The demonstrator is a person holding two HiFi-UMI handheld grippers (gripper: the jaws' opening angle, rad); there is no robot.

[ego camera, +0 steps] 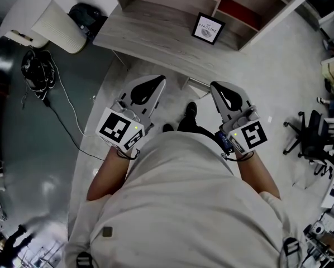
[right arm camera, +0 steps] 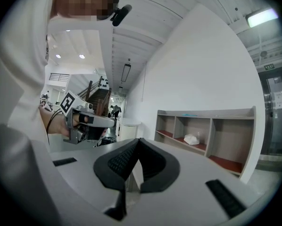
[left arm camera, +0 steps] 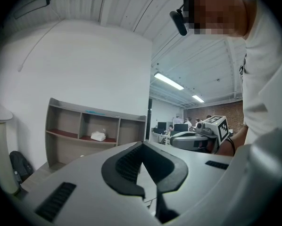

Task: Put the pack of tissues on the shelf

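Note:
The white pack of tissues (left arm camera: 98, 136) lies on the red-lined middle ledge of the wooden shelf (left arm camera: 65, 108), far ahead of both grippers. In the right gripper view the pack (right arm camera: 192, 139) sits in the shelf's (right arm camera: 228, 113) middle compartment. In the head view the shelf (ego camera: 156, 21) is at the top, and a person holds both grippers side by side in front of it. My left gripper (ego camera: 157, 82) and right gripper (ego camera: 215, 87) are both shut, with nothing between their tips. Each gripper also shows in the other's view, the right gripper (left arm camera: 202, 136) and the left gripper (right arm camera: 87, 121).
A framed picture (ego camera: 207, 28) stands on the shelf's lower board. A white bin (ego camera: 54, 17), a black bag (ego camera: 87, 14) and loose cables (ego camera: 41, 71) lie on the floor to the left. An office chair (ego camera: 312, 141) is at the right.

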